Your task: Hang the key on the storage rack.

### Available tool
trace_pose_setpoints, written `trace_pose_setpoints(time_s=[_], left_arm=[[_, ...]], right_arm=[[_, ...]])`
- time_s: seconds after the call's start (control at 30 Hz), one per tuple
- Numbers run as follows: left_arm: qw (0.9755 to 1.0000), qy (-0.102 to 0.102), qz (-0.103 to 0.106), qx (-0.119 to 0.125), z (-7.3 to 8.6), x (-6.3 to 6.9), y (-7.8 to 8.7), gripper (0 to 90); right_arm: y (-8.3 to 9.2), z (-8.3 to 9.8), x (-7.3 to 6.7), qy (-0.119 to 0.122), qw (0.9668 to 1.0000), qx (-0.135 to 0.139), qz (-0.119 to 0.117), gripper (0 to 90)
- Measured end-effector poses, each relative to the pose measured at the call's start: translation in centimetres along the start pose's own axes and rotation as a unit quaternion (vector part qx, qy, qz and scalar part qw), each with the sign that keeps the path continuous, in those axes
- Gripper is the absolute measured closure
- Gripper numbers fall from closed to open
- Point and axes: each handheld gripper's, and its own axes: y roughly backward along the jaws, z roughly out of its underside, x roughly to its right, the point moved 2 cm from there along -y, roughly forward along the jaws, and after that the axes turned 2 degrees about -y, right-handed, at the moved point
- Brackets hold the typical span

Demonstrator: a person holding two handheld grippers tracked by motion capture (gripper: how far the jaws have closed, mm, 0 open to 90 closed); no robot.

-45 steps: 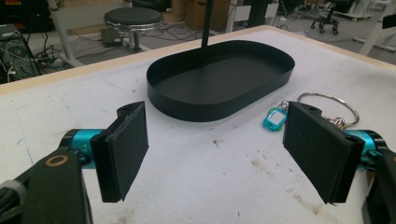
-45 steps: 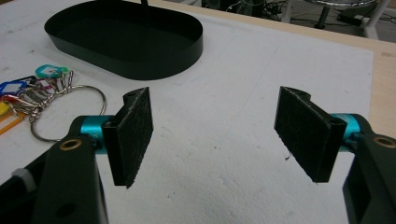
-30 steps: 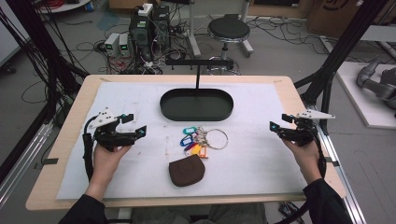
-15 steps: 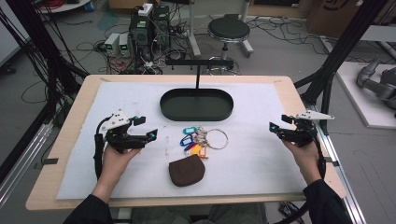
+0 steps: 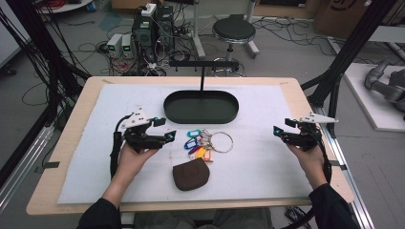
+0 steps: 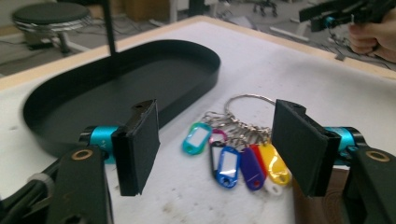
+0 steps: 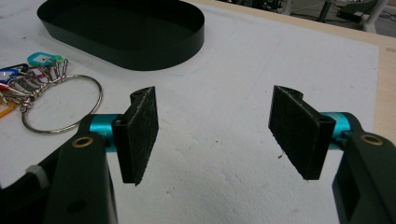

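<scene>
A bunch of coloured key tags on a metal ring (image 5: pixel 203 144) lies mid-table on the white mat, with a brown pouch (image 5: pixel 191 174) just in front of it. My left gripper (image 5: pixel 166 129) sits just left of the tags, open. Its jaws have just been closing a little with nothing between them. In the left gripper view the tags (image 6: pixel 233 158) lie ahead of the left gripper (image 6: pixel 215 144). My right gripper (image 5: pixel 282 126) hovers at the mat's right side, open. Its jaws have also just been closing slightly over bare mat, as the right gripper (image 7: pixel 215 133) shows in its own view.
A black oval tray (image 5: pixel 229 114) stands behind the keys, with a T-shaped black stand (image 5: pixel 202 64) rising behind it. The tray wall (image 7: pixel 154 58) and the key ring (image 7: pixel 60 105) show far left in the right gripper view. Bare white mat lies between the keys and the right gripper.
My left gripper has moved to the right, toward the key bunch. The right hand has stayed where it was.
</scene>
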Motion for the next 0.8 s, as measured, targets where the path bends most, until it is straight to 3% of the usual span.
trace_pose_setpoints(time_s=[0.07, 0.2, 0.33, 0.47, 0.67, 0.8], left_arm=[[0.9997, 0.015, 0.014, -0.011, -0.4, 0.2, -1.0, 33.7], [0.9985, 0.011, 0.049, -0.023, -1.3, 0.5, -3.4, 36.6], [0.9973, 0.008, 0.066, -0.031, -2.3, 0.8, -6.0, 39.3], [0.9966, -0.01, 0.067, -0.047, -3.0, 1.3, -8.5, 46.5], [0.9949, -0.01, 0.078, -0.062, -3.4, 1.3, -11.6, 54.9], [0.9921, -0.006, 0.084, -0.093, -3.3, 1.3, -13.8, 59.5]], right_arm=[[0.0, 0.0, 0.0, -0.001, 1.0, 0.0, -0.001, 33.6], [-0.1, 0.0, 0.1, 0.001, 1.0, 0.0, -0.002, 33.6], [-0.1, 0.0, 0.1, 0.001, 1.0, 0.001, -0.003, 33.6], [0.0, 0.0, 0.1, -0.002, 1.0, 0.002, -0.004, 33.6], [0.0, 0.0, 0.2, -0.003, 1.0, 0.002, -0.005, 33.6], [-0.1, 0.0, 0.3, -0.003, 1.0, 0.003, -0.007, 33.6]])
